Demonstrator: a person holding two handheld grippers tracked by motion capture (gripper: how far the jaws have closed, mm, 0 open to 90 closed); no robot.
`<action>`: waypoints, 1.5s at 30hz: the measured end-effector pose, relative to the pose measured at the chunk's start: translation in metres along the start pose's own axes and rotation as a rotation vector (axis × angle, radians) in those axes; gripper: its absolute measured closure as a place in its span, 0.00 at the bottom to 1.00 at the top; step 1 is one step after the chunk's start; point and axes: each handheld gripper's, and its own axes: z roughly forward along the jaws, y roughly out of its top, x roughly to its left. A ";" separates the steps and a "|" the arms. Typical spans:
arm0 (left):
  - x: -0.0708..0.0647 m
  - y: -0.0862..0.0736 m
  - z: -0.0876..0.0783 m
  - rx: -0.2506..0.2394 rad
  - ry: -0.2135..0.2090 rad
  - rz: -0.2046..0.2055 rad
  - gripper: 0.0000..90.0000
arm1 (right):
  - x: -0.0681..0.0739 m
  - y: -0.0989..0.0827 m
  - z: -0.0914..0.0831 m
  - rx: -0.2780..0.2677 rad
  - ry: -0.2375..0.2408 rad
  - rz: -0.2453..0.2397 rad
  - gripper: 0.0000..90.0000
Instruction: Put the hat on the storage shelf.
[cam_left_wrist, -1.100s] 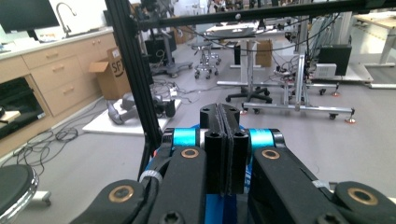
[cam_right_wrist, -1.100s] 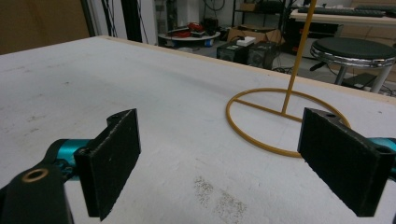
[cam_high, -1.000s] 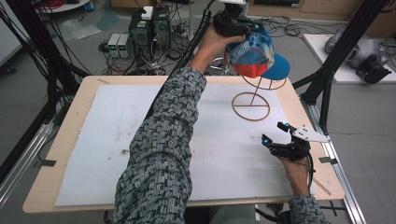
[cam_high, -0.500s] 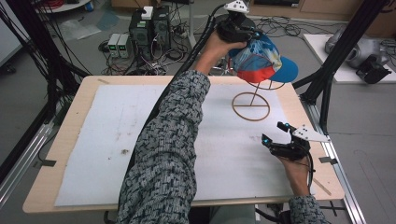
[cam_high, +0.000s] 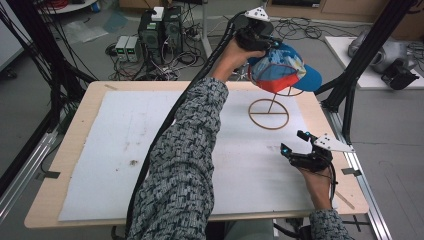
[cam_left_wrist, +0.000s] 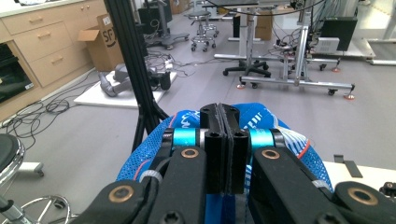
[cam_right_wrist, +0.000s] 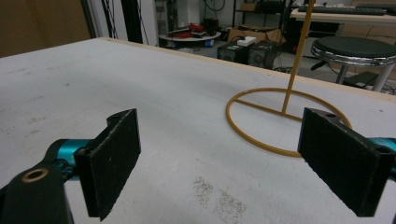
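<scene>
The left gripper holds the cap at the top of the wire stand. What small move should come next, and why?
Probably open the left gripper: its jaws are shut on the cap, which seems to sit on the wire stand. The right gripper rests open nearby.

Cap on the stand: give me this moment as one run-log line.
left gripper: shut on cap | cap: over wire stand | right gripper: open, empty, low over table

Even, bright indoor light with soft shadows; all views slightly soft.
</scene>
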 end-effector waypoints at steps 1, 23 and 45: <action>0.000 -0.001 0.001 0.003 0.000 -0.001 0.98 | 0.000 0.000 0.000 -0.001 0.000 0.000 0.14; -0.004 -0.018 0.026 0.060 -0.030 -0.030 0.98 | -0.002 0.000 0.000 -0.001 0.001 -0.001 0.14; -0.007 -0.023 0.033 0.085 -0.036 -0.025 0.91 | -0.002 0.000 0.000 0.002 0.000 0.001 0.14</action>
